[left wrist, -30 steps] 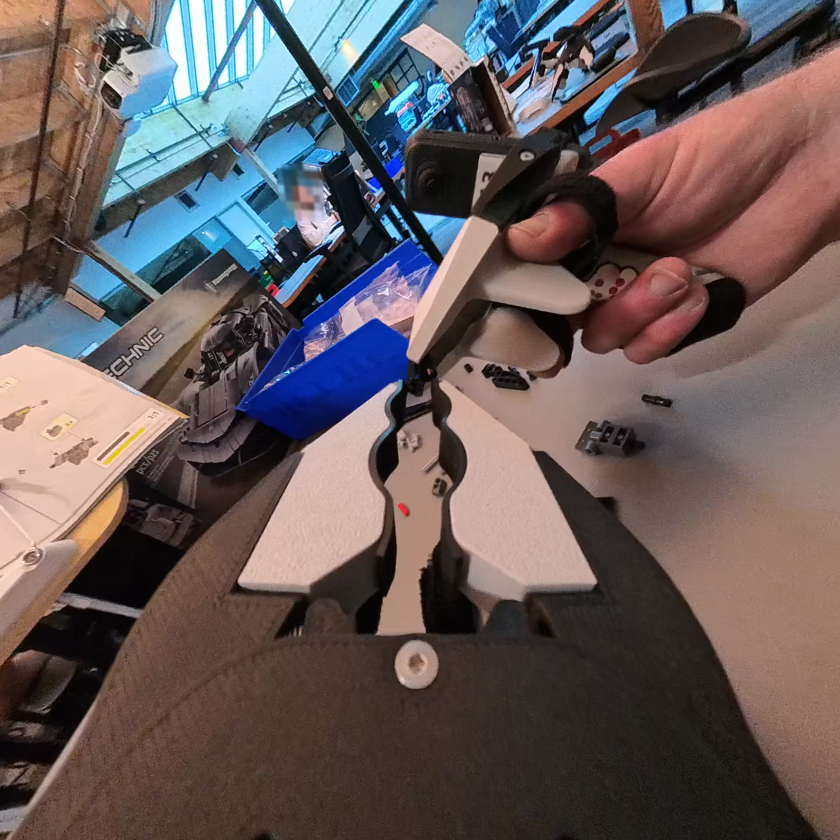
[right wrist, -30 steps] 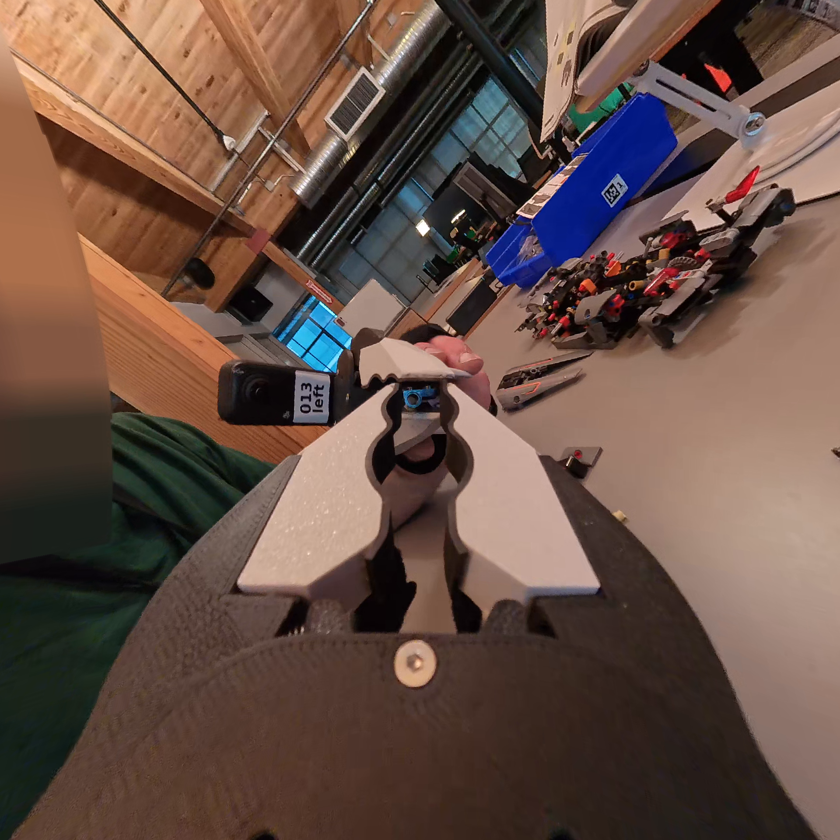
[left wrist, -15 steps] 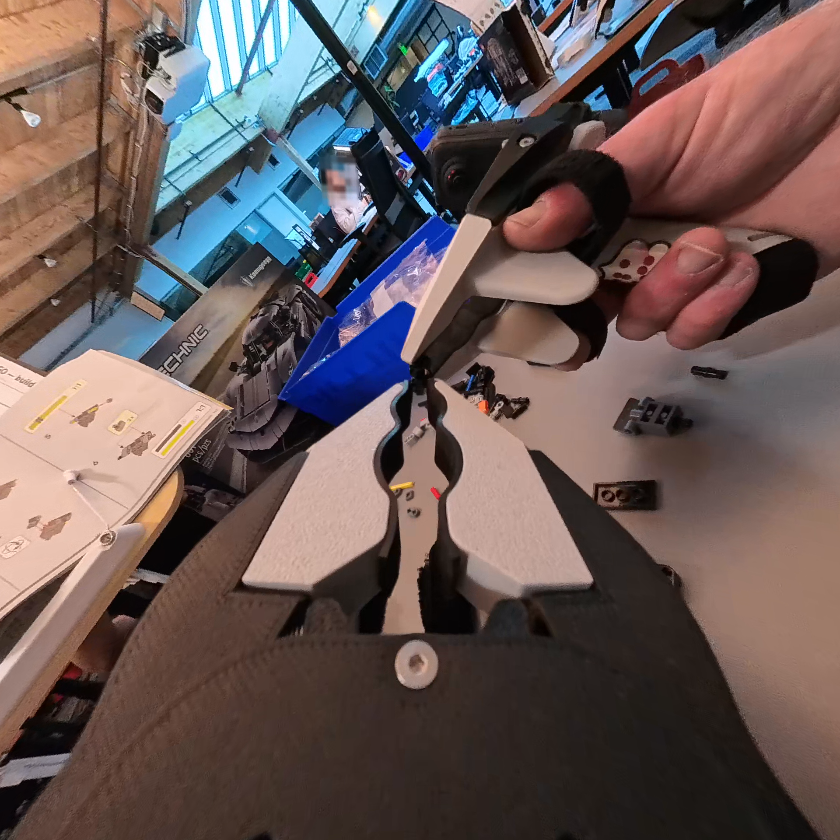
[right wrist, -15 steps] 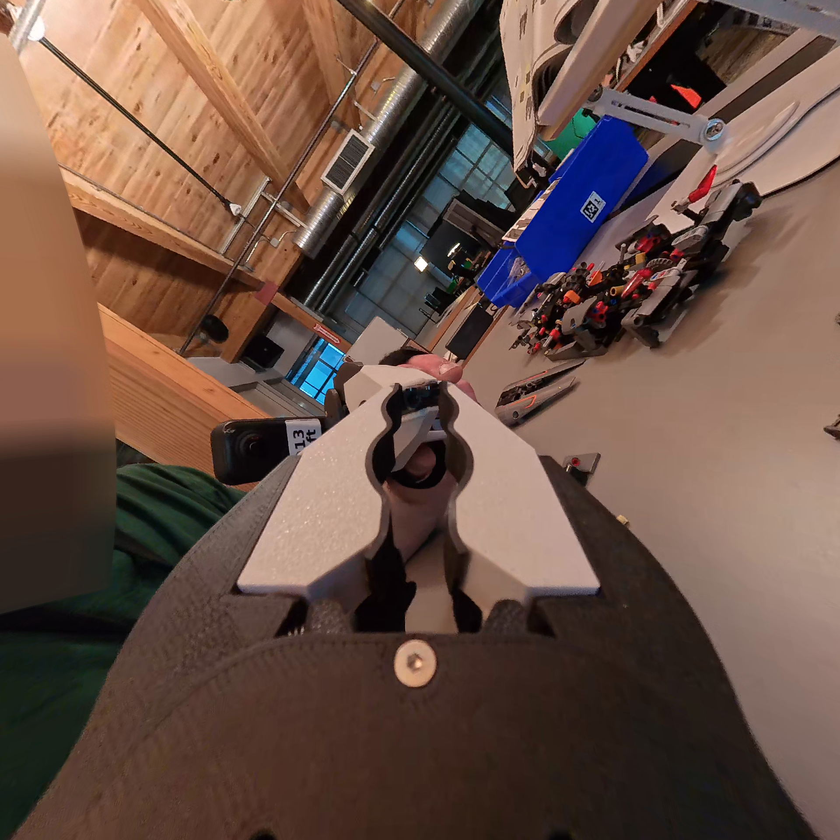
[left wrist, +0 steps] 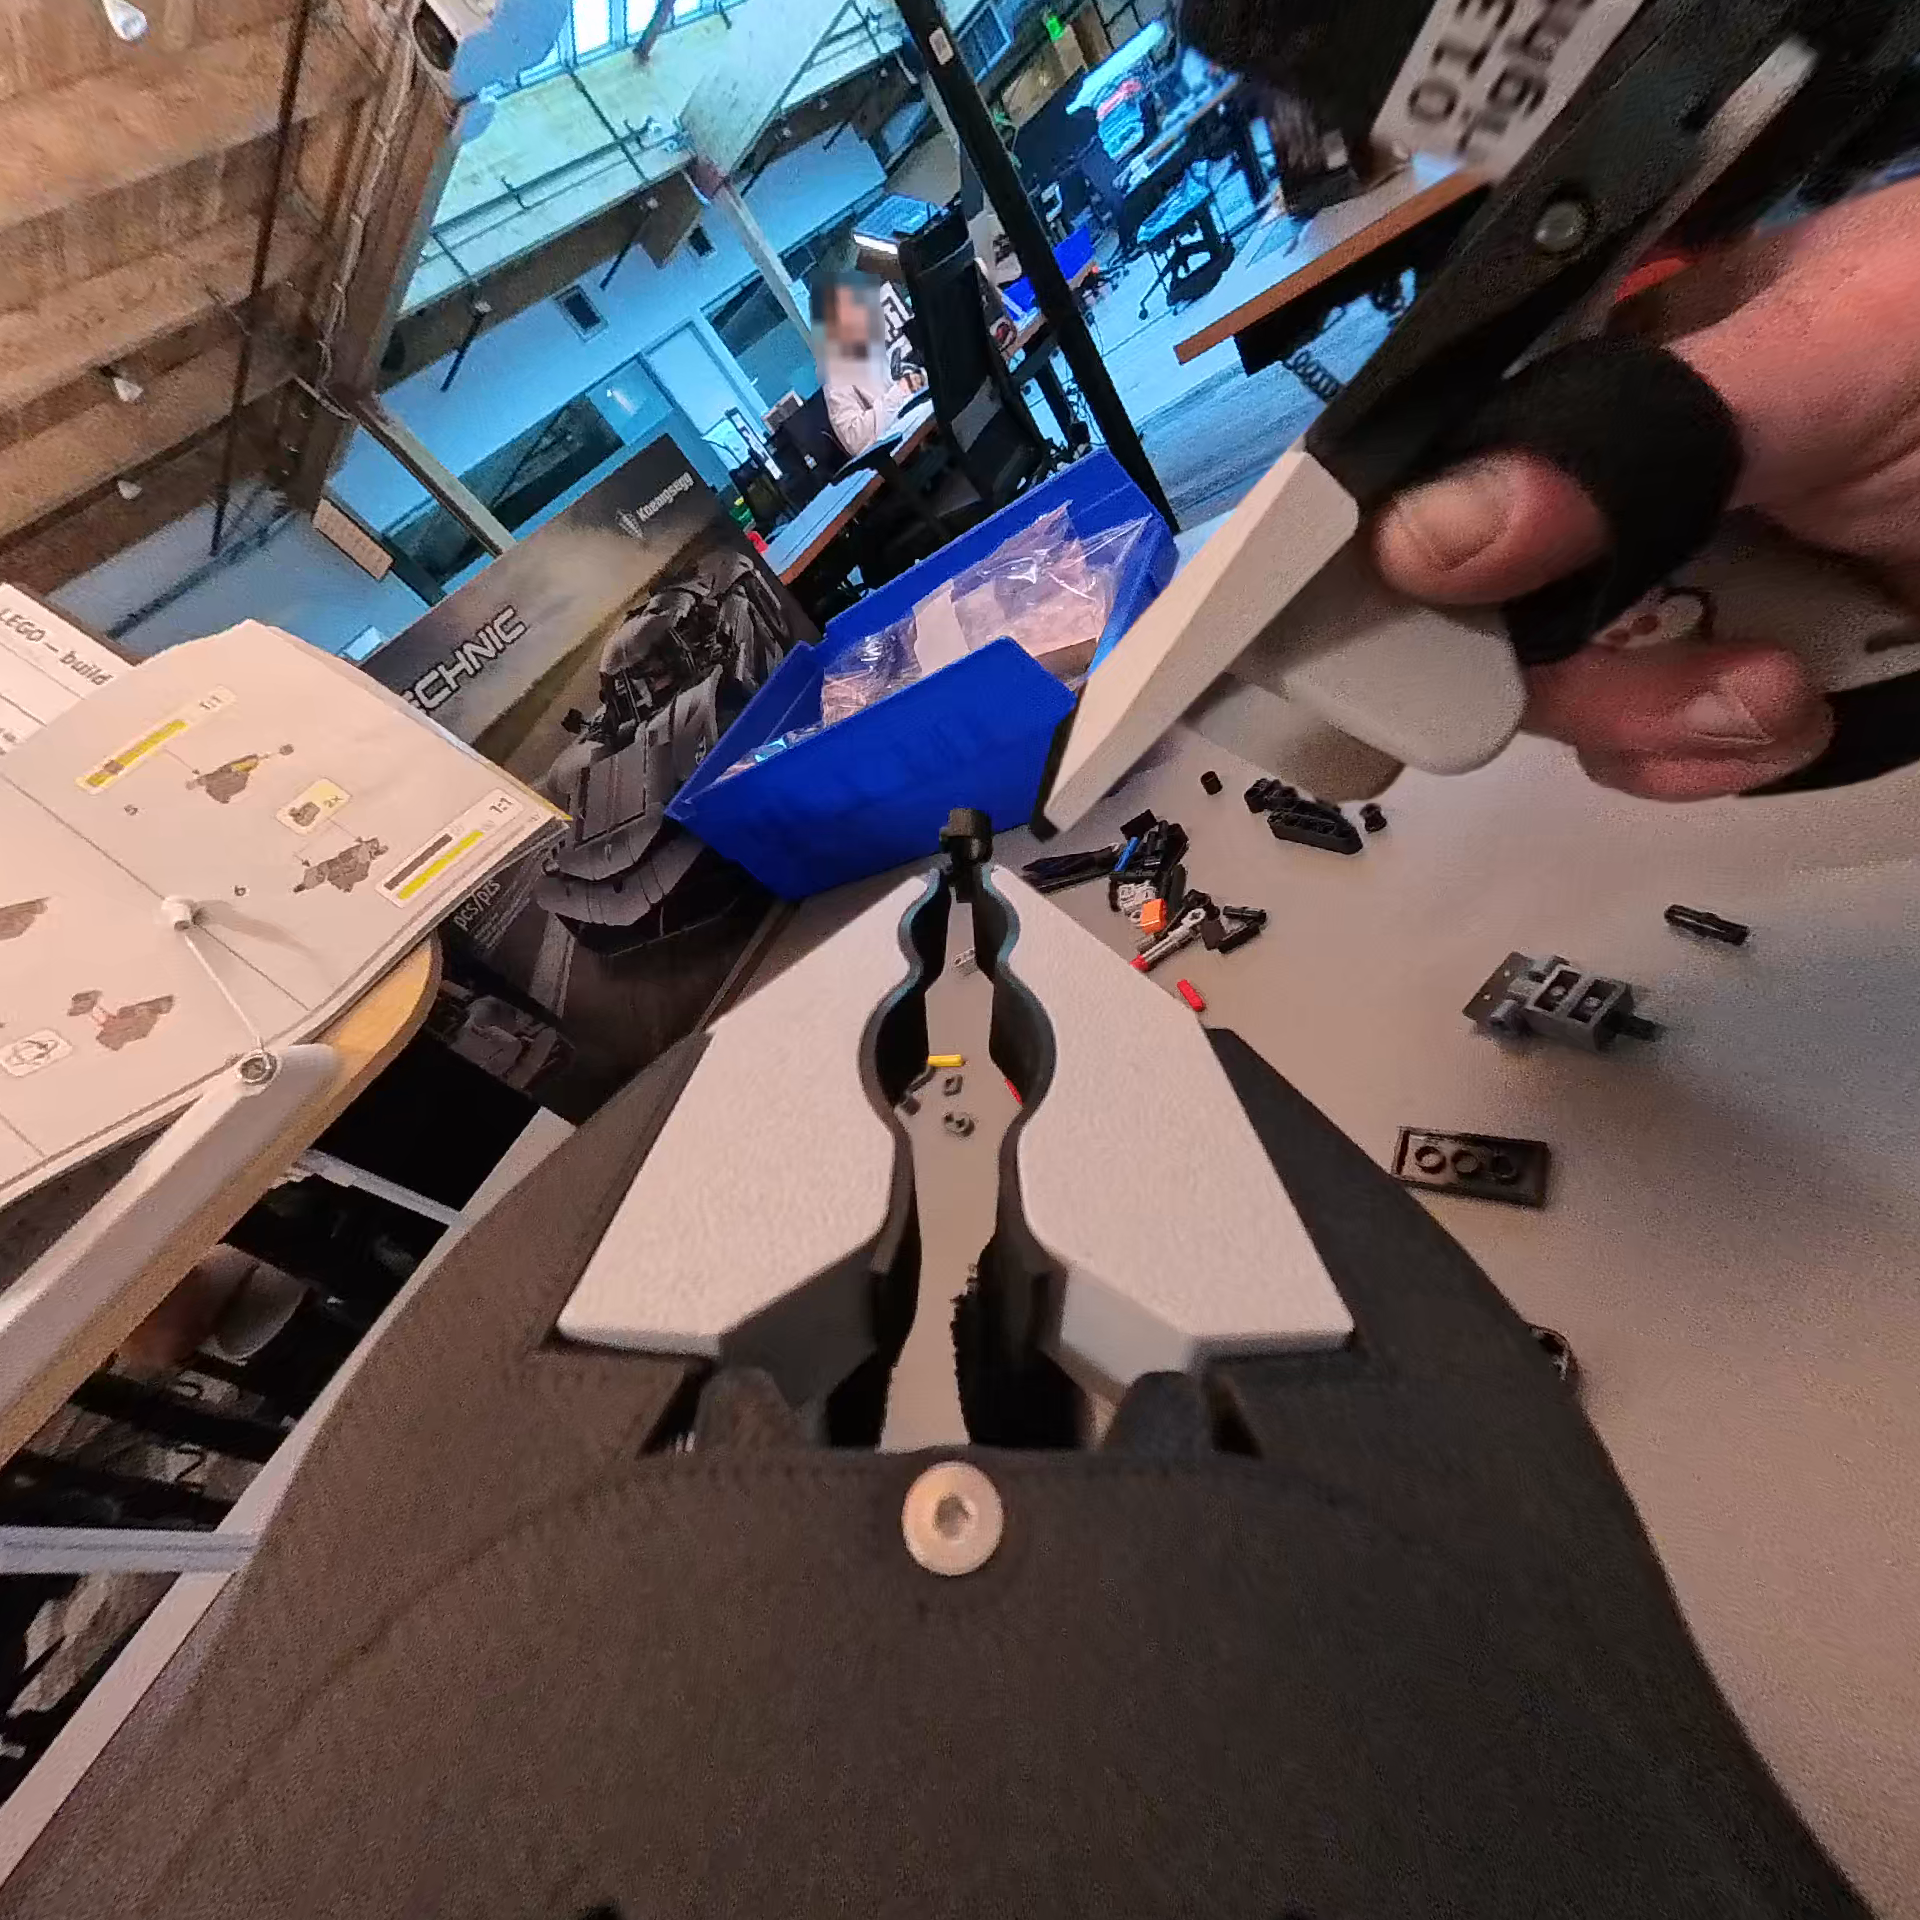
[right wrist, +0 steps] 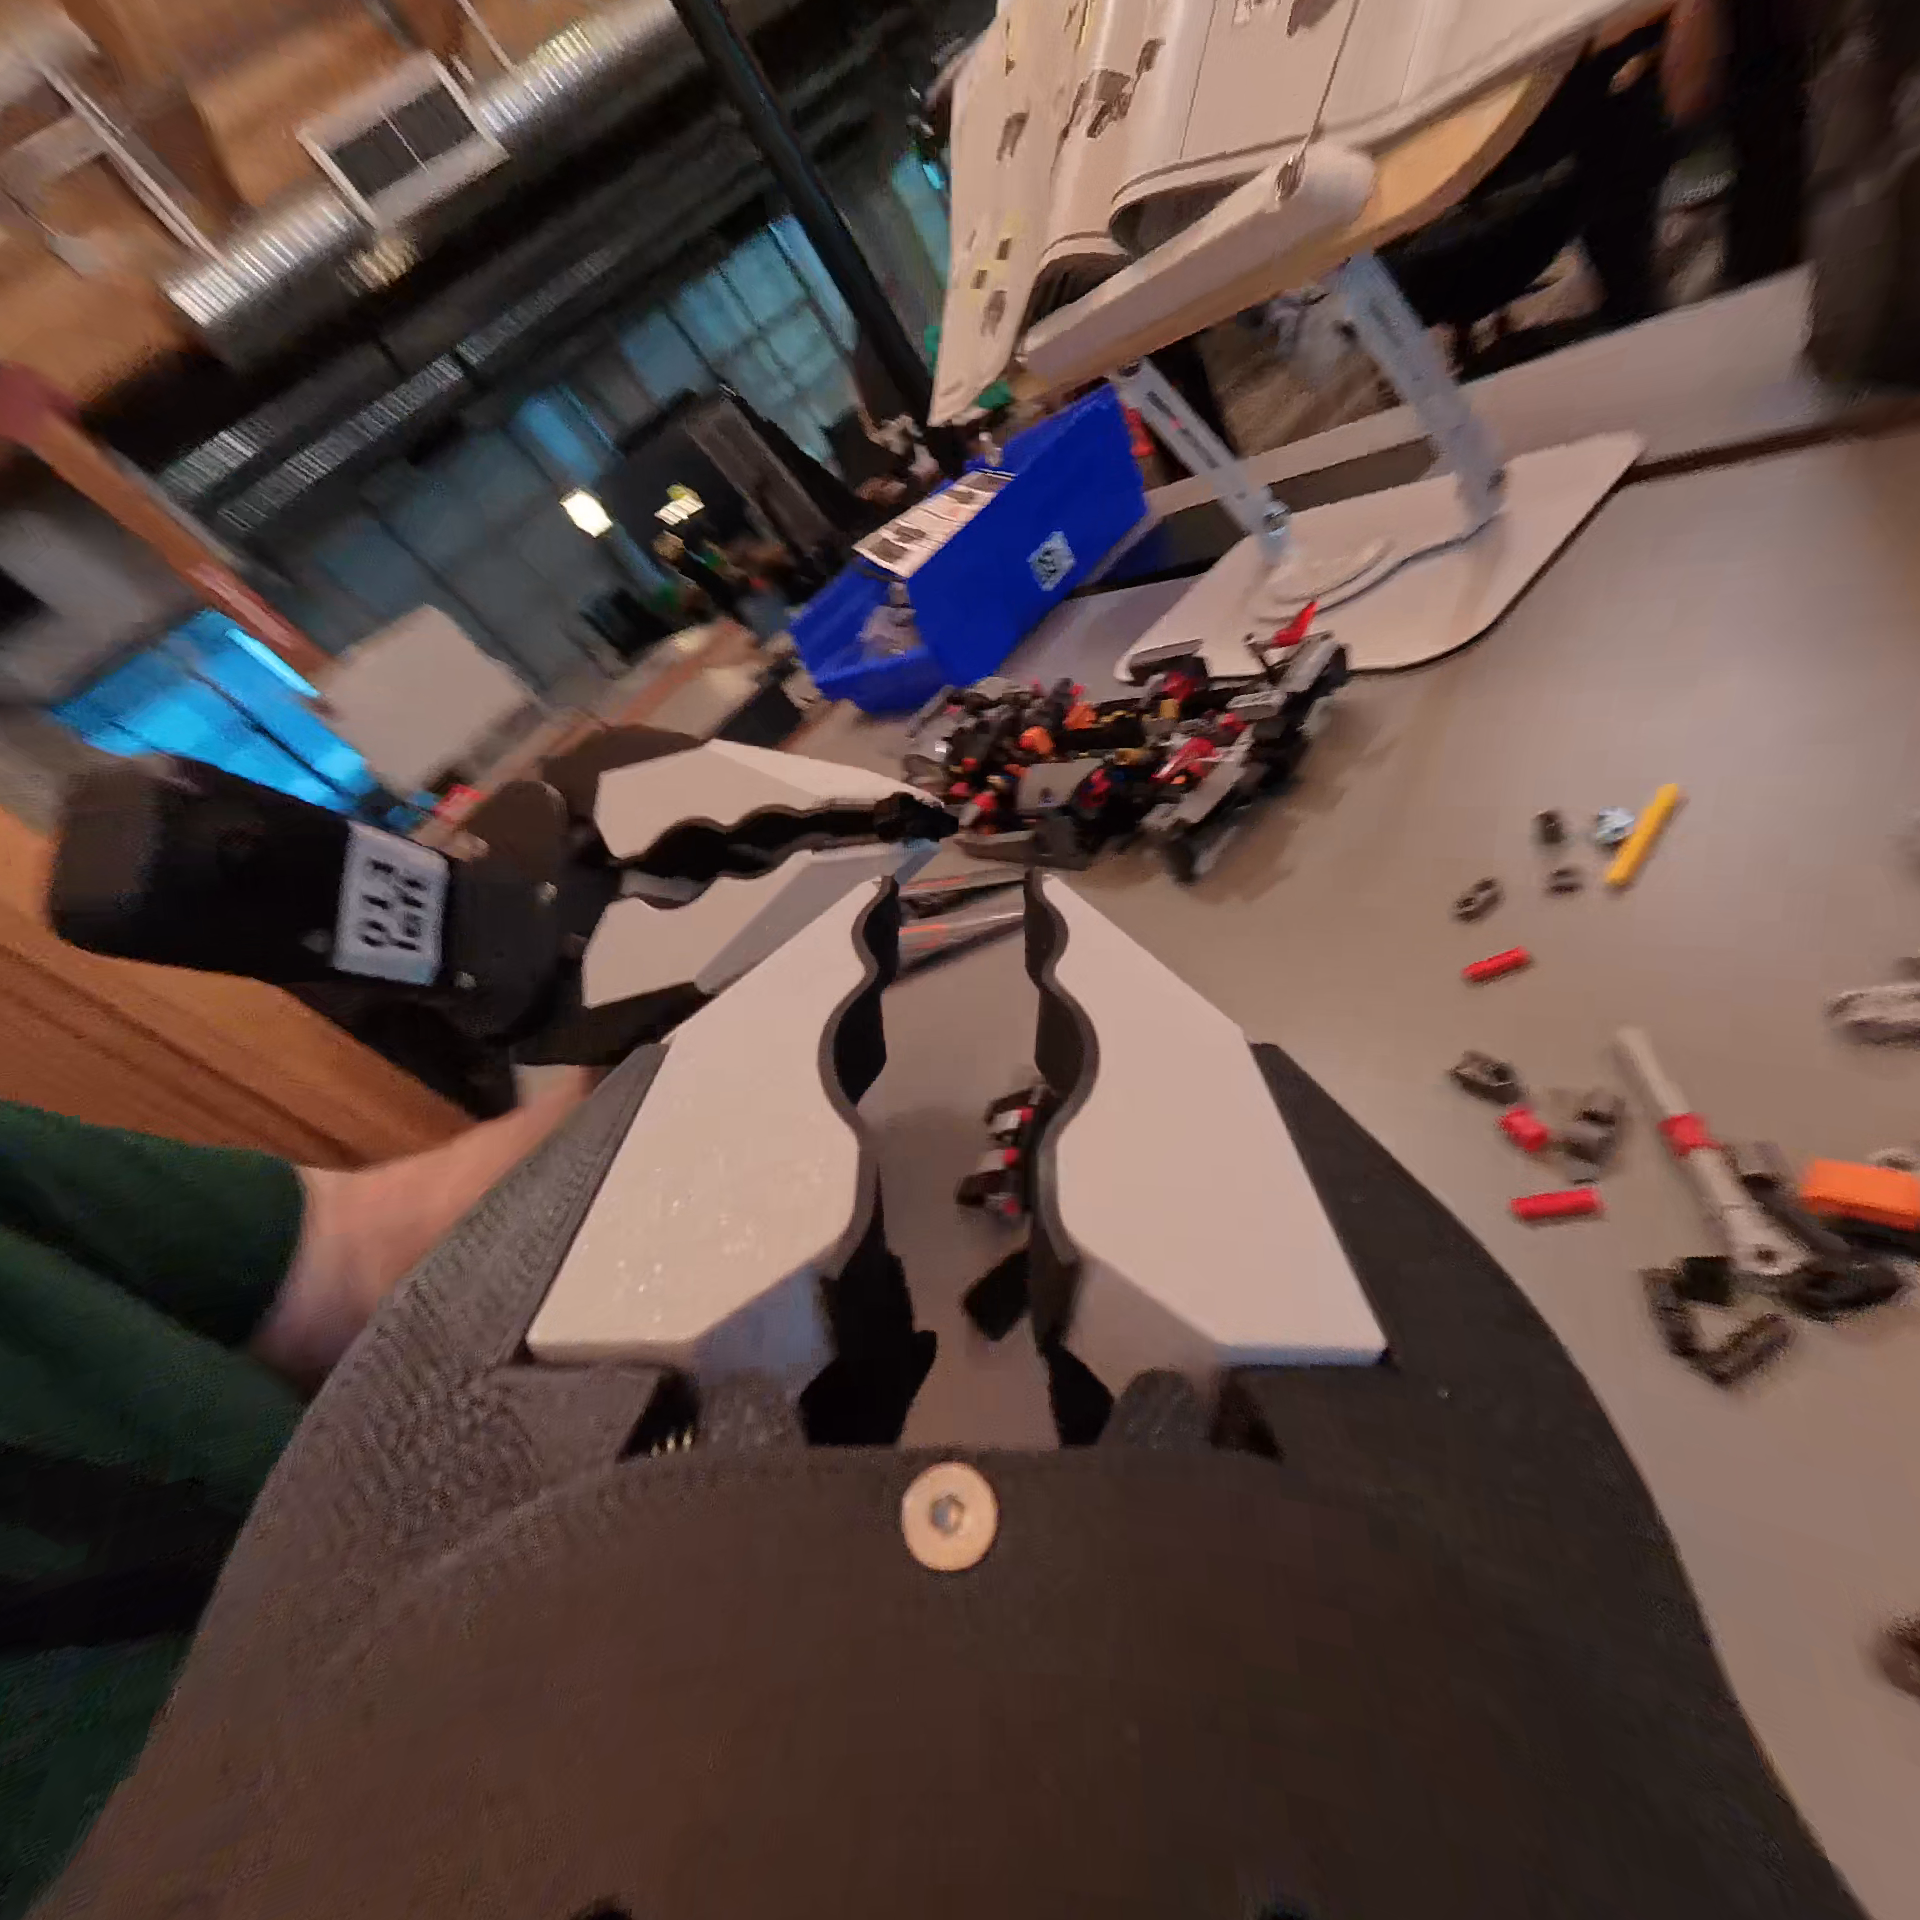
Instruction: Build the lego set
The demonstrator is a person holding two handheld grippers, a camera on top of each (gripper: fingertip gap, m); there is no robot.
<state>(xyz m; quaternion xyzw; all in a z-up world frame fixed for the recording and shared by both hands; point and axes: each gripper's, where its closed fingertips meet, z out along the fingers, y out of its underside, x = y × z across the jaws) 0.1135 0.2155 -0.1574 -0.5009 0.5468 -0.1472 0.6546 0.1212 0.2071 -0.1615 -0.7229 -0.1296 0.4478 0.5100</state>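
The small black peg (left wrist: 964, 840) pinched at the very tips of the left gripper (left wrist: 962, 883) is probably very light, hard plastic and smooth, so it could twist or pop out of a shallow hold. A grip across its round shaft, below the wider collar, looks safest. It stands upright above the closed fingers, held in the air over the grey table (left wrist: 1766, 1299), with the blue bin (left wrist: 883, 748) behind it. It is short, dark and cylindrical, with a slightly thicker top; finer detail is too small to read.

Further right, the half-built model (right wrist: 1132, 748) lies on the table in front of the booklet stand (right wrist: 1382, 582). It looks stiff but likely to shed parts if squeezed hard, so the long dark frame along its underside seems the better place to hold. It is a low, dense mass of black and grey beams dotted with red and orange.

The right gripper (right wrist: 956, 894) has its fingers apart and holds nothing; loose red pins (right wrist: 1496, 964) lie on the table to its right.
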